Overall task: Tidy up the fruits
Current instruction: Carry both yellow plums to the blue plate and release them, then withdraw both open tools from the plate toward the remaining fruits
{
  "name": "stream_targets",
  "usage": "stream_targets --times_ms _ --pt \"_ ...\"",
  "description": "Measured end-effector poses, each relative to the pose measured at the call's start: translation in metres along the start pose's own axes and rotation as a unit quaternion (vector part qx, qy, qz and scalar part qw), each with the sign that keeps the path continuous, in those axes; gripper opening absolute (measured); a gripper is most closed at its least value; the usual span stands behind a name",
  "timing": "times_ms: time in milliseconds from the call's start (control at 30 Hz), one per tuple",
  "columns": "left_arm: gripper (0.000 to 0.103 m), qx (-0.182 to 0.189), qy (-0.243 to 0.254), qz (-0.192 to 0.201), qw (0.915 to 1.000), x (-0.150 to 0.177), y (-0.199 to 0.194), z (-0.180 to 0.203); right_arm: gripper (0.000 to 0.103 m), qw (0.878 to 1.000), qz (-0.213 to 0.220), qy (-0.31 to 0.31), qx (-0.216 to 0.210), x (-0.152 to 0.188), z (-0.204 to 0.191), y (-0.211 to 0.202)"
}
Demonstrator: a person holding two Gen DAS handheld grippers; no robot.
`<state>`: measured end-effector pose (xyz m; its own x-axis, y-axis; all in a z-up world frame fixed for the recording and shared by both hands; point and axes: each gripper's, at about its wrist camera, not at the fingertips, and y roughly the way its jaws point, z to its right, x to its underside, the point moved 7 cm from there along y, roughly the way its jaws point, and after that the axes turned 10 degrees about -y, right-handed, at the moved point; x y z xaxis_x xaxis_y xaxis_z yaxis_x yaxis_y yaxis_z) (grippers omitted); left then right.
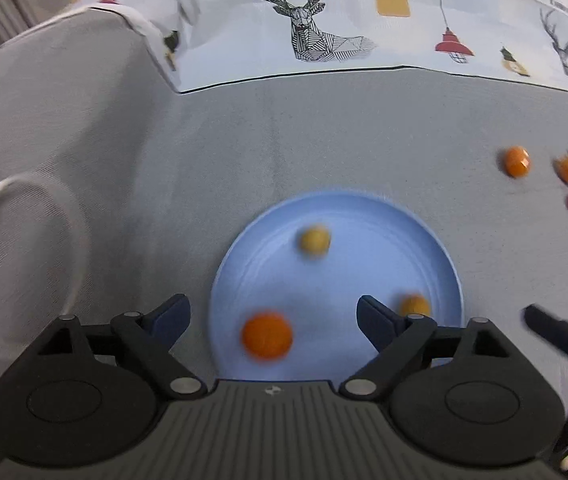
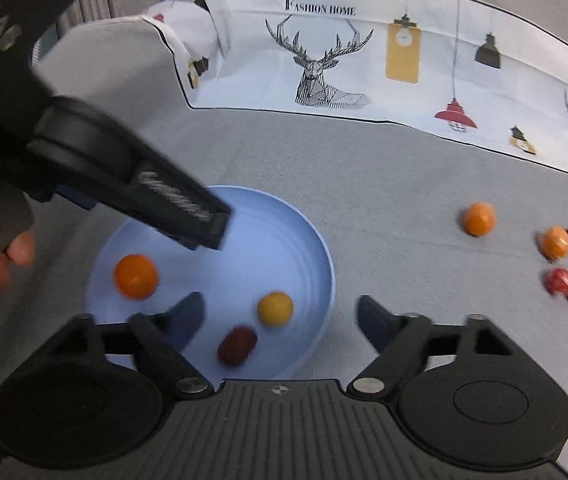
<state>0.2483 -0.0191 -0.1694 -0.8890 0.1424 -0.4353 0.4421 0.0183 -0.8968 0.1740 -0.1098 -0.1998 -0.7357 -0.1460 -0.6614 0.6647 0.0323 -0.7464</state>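
Loose fruits (image 2: 480, 219) lie on the cloth (image 2: 384, 184) right of both grippers. Between the right gripper's (image 2: 279, 320) spread, empty fingers: plate (image 2: 320, 248) with orange (image 2: 135, 277), yellow and dark fruits. Left gripper (image 1: 271, 320), also spread and empty, hangs over the plate.

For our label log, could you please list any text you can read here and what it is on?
"FASHION HOME": printed on the cloth above the deer head.
Same heading near the cloth's right edge: cut off, unreadable.
White lettering on the left gripper: blurred, unreadable.
Plate and fruits: no text.
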Motion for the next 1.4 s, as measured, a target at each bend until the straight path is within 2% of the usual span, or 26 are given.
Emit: stream_targets --times_ms 33,133,300,500,667,1100,1400 --pt "0.102 -0.004 0.002 0.003 1.0000 0.008 -0.012 -0.004 0.092 1.000 -0.001 0.005 -0.001 0.006 0.002 -0.014" --pt "0.103 -0.019 0.004 0.028 0.9994 0.039 -0.051 -0.017 0.095 1.000 -0.010 0.021 -0.006 0.028 0.004 -0.053" --pt "0.103 -0.023 0.007 0.024 0.9994 0.093 -0.091 -0.026 0.096 0.999 -0.007 0.040 0.004 0.069 0.002 -0.112" --pt "0.103 -0.015 -0.008 0.042 0.9990 0.126 -0.126 -0.030 0.097 0.998 0.041 0.051 0.026 0.066 0.006 -0.157" --pt "0.103 -0.017 -0.007 0.063 0.9978 0.139 -0.149 -0.027 0.099 0.998 0.058 0.028 0.027 0.071 -0.005 -0.174" --pt "0.103 -0.016 -0.005 0.110 0.9938 0.155 -0.193 -0.024 0.100 0.994 0.097 0.034 0.041 0.078 -0.008 -0.215" --pt "0.103 -0.012 -0.014 0.116 0.9931 0.158 -0.200 -0.028 0.100 0.993 0.106 0.019 0.042 0.078 -0.015 -0.225"
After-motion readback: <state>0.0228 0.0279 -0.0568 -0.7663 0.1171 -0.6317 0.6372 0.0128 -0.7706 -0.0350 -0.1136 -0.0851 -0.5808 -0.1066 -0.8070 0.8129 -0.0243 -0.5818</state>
